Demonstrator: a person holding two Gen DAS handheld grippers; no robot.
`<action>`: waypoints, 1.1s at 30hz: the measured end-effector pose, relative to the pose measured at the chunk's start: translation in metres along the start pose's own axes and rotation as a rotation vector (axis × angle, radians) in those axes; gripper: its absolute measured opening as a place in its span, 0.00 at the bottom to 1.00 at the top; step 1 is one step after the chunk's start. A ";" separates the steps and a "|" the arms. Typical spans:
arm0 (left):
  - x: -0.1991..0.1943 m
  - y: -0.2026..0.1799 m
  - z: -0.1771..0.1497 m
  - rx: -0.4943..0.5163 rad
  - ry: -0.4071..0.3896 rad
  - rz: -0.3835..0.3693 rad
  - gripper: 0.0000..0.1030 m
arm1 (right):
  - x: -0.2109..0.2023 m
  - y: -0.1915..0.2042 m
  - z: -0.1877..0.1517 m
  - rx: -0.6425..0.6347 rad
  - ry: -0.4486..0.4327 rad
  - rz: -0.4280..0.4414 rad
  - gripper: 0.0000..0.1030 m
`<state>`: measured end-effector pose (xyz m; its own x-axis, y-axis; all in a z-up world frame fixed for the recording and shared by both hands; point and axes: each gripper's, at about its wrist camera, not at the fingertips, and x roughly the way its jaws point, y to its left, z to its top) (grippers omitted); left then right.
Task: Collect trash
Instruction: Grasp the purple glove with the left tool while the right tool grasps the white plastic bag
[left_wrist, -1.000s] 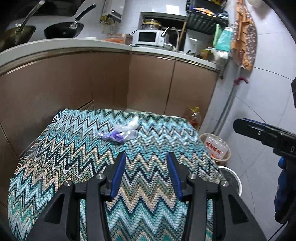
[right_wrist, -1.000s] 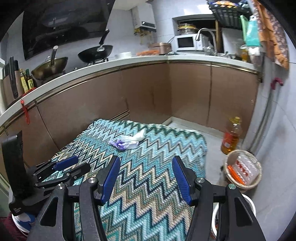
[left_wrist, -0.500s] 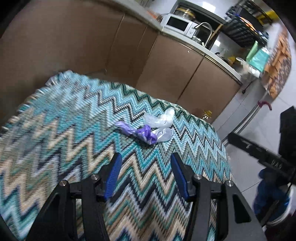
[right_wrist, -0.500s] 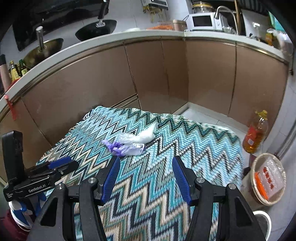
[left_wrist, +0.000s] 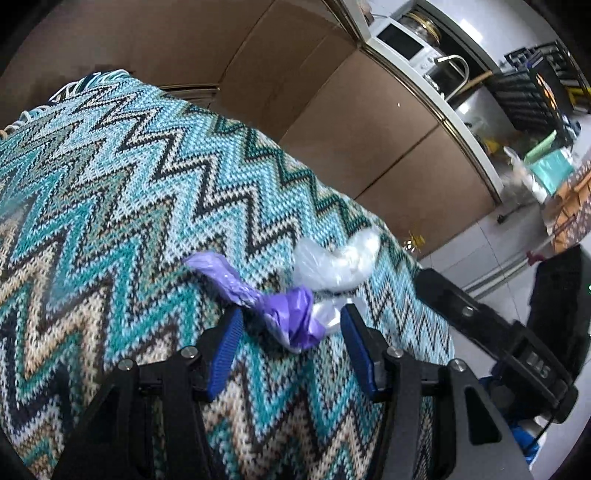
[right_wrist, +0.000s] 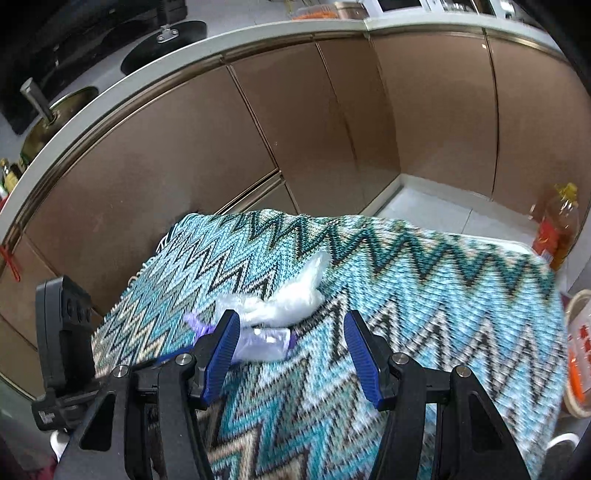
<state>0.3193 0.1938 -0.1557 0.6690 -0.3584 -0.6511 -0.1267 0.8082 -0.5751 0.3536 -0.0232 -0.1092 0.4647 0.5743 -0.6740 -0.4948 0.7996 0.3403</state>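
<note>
— Listing item one: the purple bag (left_wrist: 288, 314), crumpled, on the zigzag cloth (left_wrist: 110, 229) over the tabletop, lower centre of my left wrist view. Confirm?

— Confirmed. It lies between the blue pads of my left tongs (left_wrist: 291, 325); jaws apart after just widening, and I can't tell if a pad touches it.

— Item two?

— Clear plastic wad (left_wrist: 334, 264), touching the purple one, just above and right of it.

— Right tongs (right_wrist: 291, 332)?

— Jaws apart, nothing clamped; both scraps show at the left pad in my right wrist view, the purple one partly behind it.

— Surroundings?

— Brown cabinet doors (right_wrist: 295, 122) in the upper frame, an oil bottle (right_wrist: 557, 225) on the floor at right edge.
</note>
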 end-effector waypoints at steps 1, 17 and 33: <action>0.001 0.001 0.002 0.000 -0.003 0.002 0.49 | 0.007 -0.002 0.003 0.015 0.004 0.010 0.54; 0.008 0.007 0.004 0.042 -0.030 0.022 0.27 | 0.065 -0.014 0.012 0.087 0.088 0.039 0.49; -0.015 -0.022 -0.002 0.140 -0.127 0.069 0.23 | 0.033 -0.005 0.005 0.056 -0.002 0.003 0.31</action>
<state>0.3105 0.1809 -0.1343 0.7503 -0.2454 -0.6139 -0.0785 0.8890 -0.4512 0.3750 -0.0071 -0.1295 0.4645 0.5772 -0.6717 -0.4543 0.8063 0.3787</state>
